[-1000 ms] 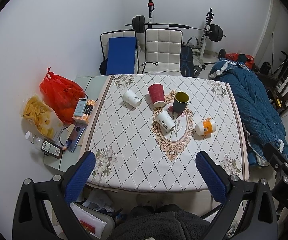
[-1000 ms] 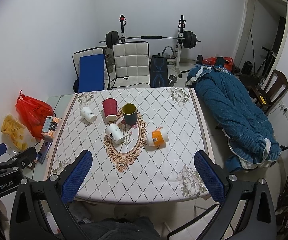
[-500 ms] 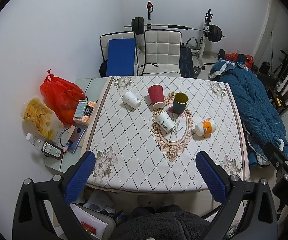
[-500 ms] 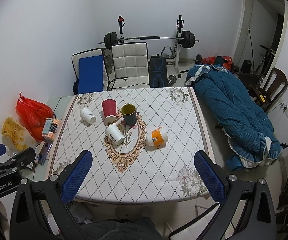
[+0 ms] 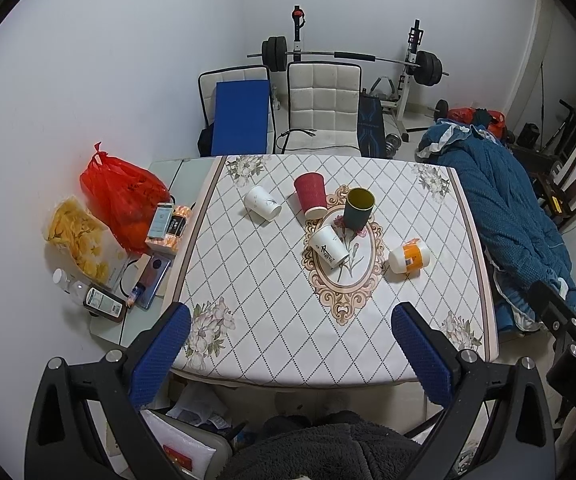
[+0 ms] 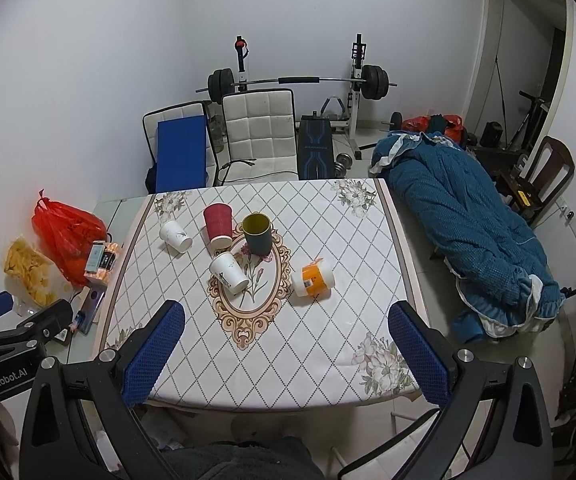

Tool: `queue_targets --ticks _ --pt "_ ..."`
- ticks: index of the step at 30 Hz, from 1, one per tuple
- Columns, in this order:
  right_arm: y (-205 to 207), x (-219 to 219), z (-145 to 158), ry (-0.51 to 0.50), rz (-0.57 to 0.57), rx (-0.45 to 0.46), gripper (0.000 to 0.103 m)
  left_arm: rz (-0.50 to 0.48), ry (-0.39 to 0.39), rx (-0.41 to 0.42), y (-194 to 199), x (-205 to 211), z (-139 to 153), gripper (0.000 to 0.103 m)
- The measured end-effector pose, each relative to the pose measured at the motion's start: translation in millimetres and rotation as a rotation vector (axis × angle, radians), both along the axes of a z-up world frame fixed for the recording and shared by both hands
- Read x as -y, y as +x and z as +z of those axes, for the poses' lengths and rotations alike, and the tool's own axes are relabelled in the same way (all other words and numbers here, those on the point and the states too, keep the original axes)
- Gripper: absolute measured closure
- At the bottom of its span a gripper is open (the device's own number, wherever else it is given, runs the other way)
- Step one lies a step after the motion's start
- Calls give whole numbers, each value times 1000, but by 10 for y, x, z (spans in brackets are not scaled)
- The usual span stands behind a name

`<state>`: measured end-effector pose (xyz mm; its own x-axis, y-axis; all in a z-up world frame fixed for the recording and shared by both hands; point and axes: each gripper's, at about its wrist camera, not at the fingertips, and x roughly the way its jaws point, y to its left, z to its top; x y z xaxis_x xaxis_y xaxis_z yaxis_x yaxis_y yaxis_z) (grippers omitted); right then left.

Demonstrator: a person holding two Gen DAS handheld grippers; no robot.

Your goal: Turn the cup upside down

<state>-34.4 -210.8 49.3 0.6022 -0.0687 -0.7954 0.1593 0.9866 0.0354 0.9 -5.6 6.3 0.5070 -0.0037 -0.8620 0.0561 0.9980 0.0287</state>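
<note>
Both claws — the left gripper (image 5: 290,344) and the right gripper (image 6: 285,340) — are held spread wide and empty, high above the table (image 6: 328,280). The only upright cup, the dark cup (image 6: 256,233), stands mouth-up at the medallion's far edge, touching the red cup (image 6: 218,225). It is best gripped mid-wall — then rolled over clear of its neighbours.
</note>
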Motion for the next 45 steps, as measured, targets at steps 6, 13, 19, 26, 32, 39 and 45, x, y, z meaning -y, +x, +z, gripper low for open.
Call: queue_targets --ticks 6,13,19,26,32,39,45 --pt "-2 1 4 -2 0 2 0 -2 0 2 80 41 68 0" --pt "5 9 38 0 1 2 0 -4 1 3 47 58 59 0" --pt "16 6 52 1 -2 -2 0 -16 -7 0 68 113 50 0" --pt "107 44 -5 -6 -34 -24 0 -14 4 -15 137 79 -283 0" --pt "237 155 -552 -25 -104 -131 0 -50 50 -104 304 69 -872 0" --pt "300 266 -1464 -20 -172 -300 0 -102 91 -203 466 122 -1510 0" --pt "319 316 -2258 19 -215 -423 0 -137 151 -271 617 228 -1971 0"
